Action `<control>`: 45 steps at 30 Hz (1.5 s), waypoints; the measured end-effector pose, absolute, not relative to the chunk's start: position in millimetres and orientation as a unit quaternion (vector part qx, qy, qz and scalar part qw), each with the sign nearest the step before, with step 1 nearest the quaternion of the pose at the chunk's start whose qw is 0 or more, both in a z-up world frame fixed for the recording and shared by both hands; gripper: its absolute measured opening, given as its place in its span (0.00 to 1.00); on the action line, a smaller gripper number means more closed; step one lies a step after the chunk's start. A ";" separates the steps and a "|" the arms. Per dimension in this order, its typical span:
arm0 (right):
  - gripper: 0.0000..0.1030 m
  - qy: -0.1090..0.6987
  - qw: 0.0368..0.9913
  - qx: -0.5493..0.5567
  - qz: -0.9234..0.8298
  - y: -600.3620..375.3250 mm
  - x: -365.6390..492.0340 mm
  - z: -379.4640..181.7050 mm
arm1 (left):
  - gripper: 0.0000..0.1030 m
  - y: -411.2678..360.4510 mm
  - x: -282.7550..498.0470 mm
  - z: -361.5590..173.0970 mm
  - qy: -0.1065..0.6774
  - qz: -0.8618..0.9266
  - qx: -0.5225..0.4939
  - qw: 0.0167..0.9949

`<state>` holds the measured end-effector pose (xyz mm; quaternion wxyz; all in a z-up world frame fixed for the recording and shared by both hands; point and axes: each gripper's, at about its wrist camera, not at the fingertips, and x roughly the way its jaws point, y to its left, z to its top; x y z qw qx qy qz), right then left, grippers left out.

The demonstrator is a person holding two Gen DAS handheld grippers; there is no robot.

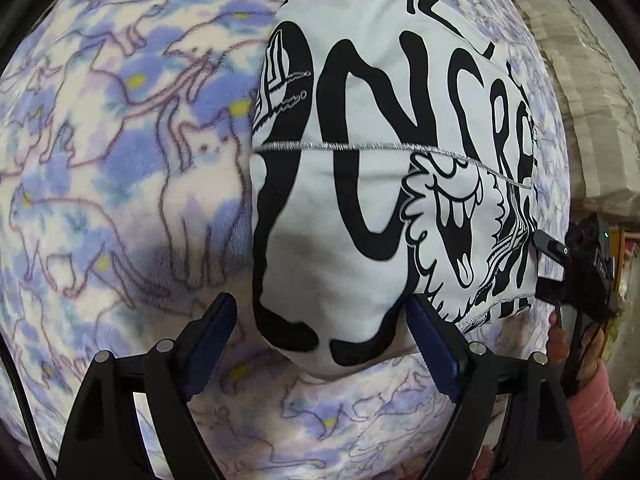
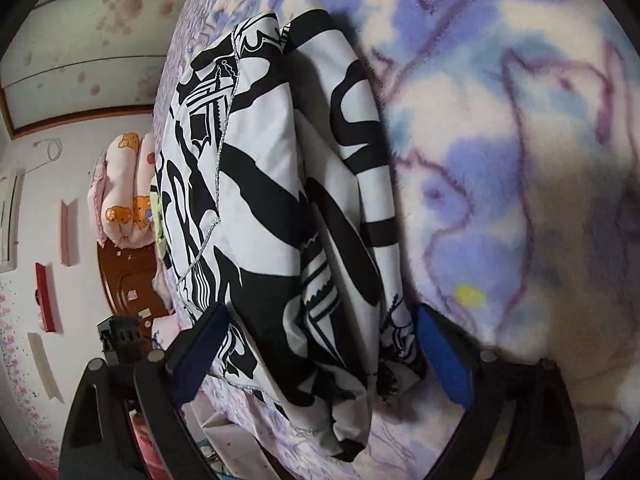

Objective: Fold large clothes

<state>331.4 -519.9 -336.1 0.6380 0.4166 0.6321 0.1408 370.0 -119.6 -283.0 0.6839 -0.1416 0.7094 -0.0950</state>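
Note:
A folded white garment with bold black lettering and a silver stitched seam (image 1: 360,184) lies on a fleece blanket printed with purple and blue cats (image 1: 132,152). My left gripper (image 1: 322,322) hangs over the garment's near end. Its blue pads stand wide, the left one clear of the cloth and the right one at the fabric's edge. In the right wrist view the same garment (image 2: 280,208) is a thick bundle of several layers. My right gripper (image 2: 320,340) straddles its near end with the pads apart and not squeezing. That gripper also shows at the garment's right side (image 1: 546,268).
A hand in a pink sleeve (image 1: 596,380) holds the right gripper. Beyond the blanket's edge are a rolled pink quilt with bears (image 2: 124,192), a brown wooden headboard (image 2: 128,280) and a white wall with pink flowers (image 2: 24,340). Beige bedding (image 1: 580,112) lies at the right.

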 end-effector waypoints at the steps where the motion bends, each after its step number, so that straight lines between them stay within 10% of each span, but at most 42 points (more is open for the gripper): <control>1: 0.92 0.633 0.643 0.411 0.135 -519.8 329.3 -334.6 | 0.83 -123.4 365.1 -281.6 0.708 -0.085 -0.136 0.688; 45: 0.92 0.638 0.759 0.129 0.024 -415.5 272.4 -213.6 | 0.99 -192.6 317.8 -188.2 0.630 0.046 -0.016 0.775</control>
